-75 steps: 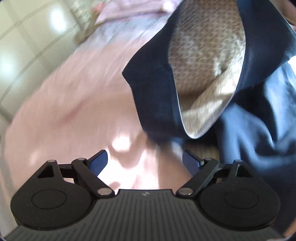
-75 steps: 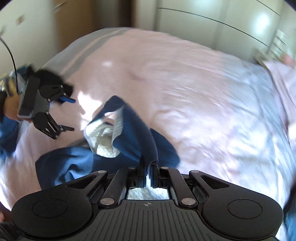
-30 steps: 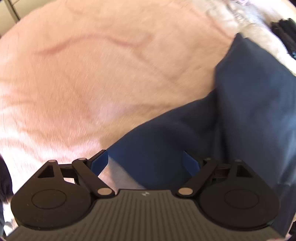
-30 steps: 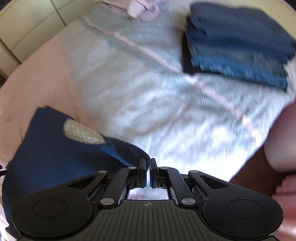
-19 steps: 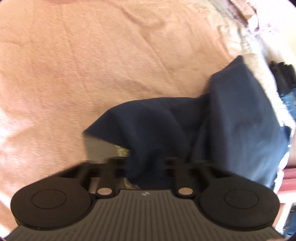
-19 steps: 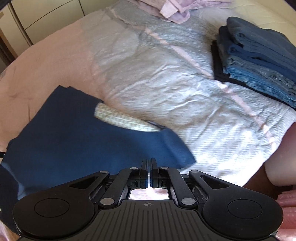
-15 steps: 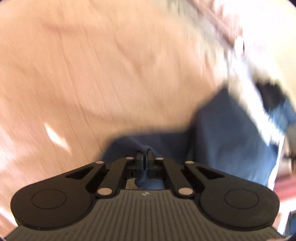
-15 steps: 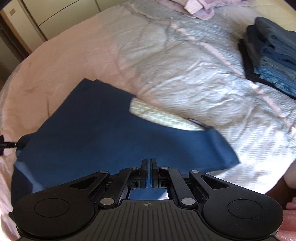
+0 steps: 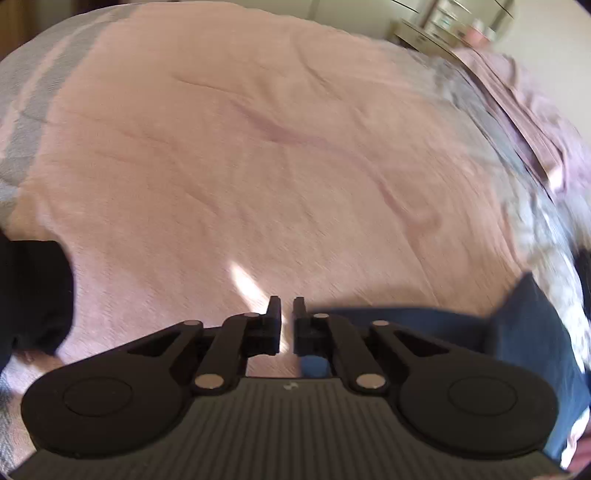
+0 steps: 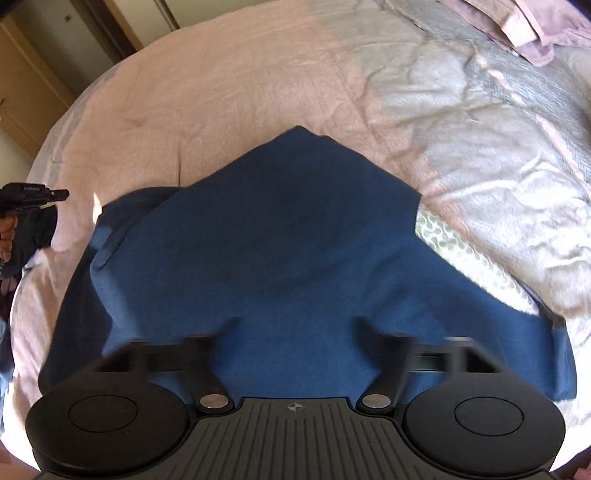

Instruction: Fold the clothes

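A dark blue garment (image 10: 280, 240) lies spread on the pink bedspread (image 10: 221, 74), with a patterned cream lining (image 10: 461, 258) showing at its right edge. My right gripper (image 10: 295, 321) hovers over its near part. Its jaws are opening, blurred and wide apart, with nothing pinched. In the left wrist view the same garment (image 9: 528, 332) lies at the lower right. My left gripper (image 9: 287, 306) is over bare bedspread (image 9: 258, 147), its jaws opening by a narrow gap with nothing between them. The right wrist view shows that left gripper (image 10: 55, 194) at the far left, beside the garment's left corner.
A crumpled pink shirt (image 10: 524, 22) lies at the far right of the bed on a grey-white quilt (image 10: 498, 147). A dark sleeve (image 9: 33, 288) sits at the left edge. Wooden cupboards (image 10: 22, 74) stand beyond the bed.
The right jaws went from shut on the garment's edge to wide open, and the garment now lies flat. The left gripper shut on the cloth, then swung left off it.
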Tool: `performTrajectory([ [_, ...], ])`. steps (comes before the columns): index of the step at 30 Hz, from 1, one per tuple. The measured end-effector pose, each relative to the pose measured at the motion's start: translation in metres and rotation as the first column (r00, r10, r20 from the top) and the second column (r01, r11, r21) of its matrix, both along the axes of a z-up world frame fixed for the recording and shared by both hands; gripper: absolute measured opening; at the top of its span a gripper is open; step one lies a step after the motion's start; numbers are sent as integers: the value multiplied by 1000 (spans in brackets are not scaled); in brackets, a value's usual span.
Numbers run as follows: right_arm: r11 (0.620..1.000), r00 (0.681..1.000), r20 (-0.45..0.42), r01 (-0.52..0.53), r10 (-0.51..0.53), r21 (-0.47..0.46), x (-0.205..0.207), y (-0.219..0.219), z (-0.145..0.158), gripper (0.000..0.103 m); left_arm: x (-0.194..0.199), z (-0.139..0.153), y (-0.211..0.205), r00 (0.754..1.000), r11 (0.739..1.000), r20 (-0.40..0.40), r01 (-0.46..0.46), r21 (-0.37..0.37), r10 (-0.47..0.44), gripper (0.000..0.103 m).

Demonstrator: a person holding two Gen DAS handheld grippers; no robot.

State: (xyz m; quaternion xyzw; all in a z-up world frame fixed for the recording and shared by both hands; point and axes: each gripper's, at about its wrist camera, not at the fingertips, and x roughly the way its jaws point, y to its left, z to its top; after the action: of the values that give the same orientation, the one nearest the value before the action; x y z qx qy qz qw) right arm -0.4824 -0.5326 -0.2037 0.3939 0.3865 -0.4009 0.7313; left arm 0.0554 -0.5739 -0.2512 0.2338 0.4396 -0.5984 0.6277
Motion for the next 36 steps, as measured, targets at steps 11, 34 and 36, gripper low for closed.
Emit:
performTrajectory([
  [11, 955, 954, 52, -294, 295, -22, 16, -172, -55, 84, -119, -57, -52, 809, 865, 306, 468, 182, -502, 46],
  [34, 919, 972, -67, -235, 225, -318, -26, -137, -18, 81, -52, -7, -20, 935, 985, 354, -85, 152, 26, 20],
  [36, 956, 983, 3, -177, 183, -234, -33, -137, -34, 81, -50, -10, -10, 941, 986, 336, -95, 140, 43, 26],
])
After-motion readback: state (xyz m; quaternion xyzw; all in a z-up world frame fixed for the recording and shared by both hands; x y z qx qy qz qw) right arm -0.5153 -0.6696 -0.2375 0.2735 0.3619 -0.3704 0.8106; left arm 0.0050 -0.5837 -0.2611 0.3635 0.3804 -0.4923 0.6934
